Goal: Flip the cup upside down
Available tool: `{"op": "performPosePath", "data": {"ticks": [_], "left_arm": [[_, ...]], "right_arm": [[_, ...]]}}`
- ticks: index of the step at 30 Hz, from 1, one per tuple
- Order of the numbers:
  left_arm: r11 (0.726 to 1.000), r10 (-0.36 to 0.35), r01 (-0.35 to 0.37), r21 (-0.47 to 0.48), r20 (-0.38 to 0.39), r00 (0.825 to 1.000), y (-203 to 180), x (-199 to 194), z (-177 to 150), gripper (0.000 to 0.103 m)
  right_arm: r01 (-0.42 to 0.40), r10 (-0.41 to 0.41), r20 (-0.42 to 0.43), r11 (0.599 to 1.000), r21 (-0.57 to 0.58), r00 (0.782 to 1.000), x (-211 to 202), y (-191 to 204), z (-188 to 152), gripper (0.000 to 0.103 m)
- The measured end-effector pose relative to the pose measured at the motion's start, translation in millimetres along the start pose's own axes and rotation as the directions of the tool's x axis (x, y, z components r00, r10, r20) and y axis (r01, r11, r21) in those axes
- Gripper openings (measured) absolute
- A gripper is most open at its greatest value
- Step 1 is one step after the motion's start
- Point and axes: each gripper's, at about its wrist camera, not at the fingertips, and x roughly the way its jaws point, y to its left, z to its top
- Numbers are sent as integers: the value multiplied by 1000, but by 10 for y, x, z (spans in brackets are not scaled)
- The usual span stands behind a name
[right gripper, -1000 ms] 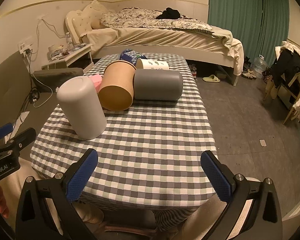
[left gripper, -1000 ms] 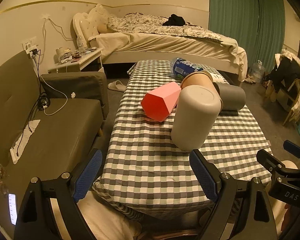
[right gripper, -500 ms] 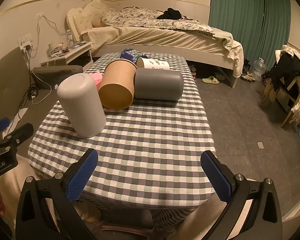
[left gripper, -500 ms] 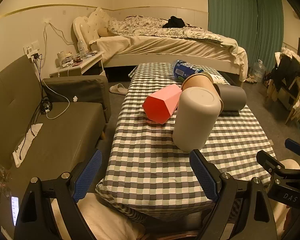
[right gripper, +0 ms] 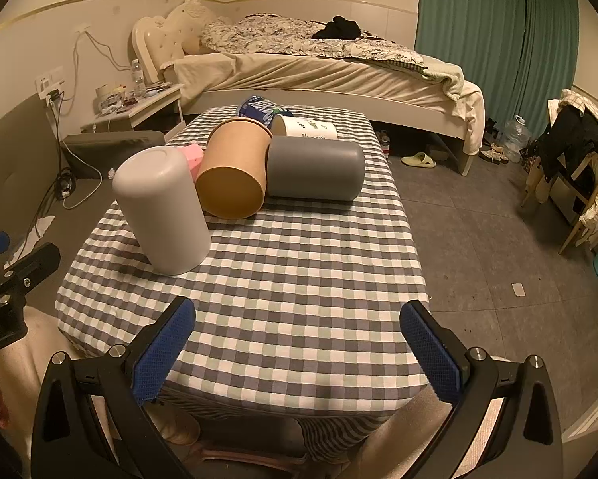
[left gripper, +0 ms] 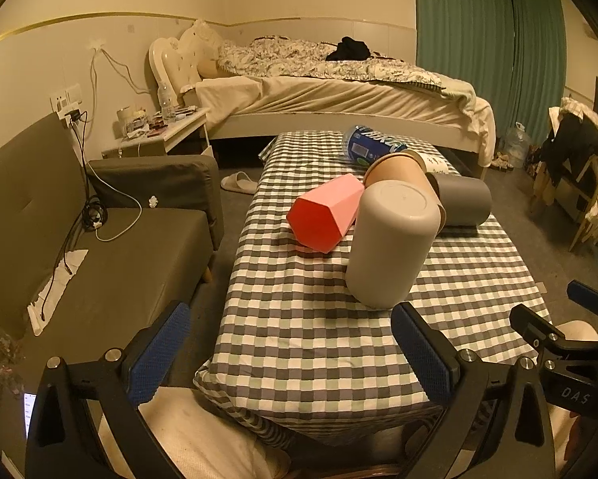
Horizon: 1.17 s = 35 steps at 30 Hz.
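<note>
On the near left part of the checked table [right gripper: 299, 271] the pale grey cup [right gripper: 163, 211] stands bottom-up, mouth on the cloth. Just behind it lie a pink hexagonal cup [left gripper: 324, 215], a tan cup [right gripper: 235, 175] and a dark grey cup [right gripper: 314, 167] — all on their sides, clustered together. The left gripper [left gripper: 291, 359] and right gripper [right gripper: 299, 347] hover at the table's near edge, jaws spread wide, holding nothing.

Both wrist views face the table [left gripper: 299, 339] from its near end
</note>
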Motion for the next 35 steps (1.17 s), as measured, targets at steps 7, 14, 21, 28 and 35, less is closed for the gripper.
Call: {"op": "performPosePath", "data": {"ticks": [7,14,21,28,35], "left_arm": [[1000,1,-1,-1,-3,1000,2,8,-1,103],[1000,3,-3,0,-2,1000,8,3,1,103],[1000,5,-5,-1,-6,1000,10,10,-4,103],[1000,7,-7,-2,-9,1000,21,14,-4,103],[1000,6,-6,5,1,1000,18,14,-9,103]], "right_arm": [[2,-2,0,1000,4,1000,-4,-8,-6,103],[3,-3,0,1000,5,1000,-8,-12,-10,103],[3,-3,0,1000,5,1000,-9,-11,-9,103],[2,-2,-1,1000,6,1000,-11,-15,-10,103],[2,-2,-2,1000,4,1000,-9,-15,-8,103]]}}
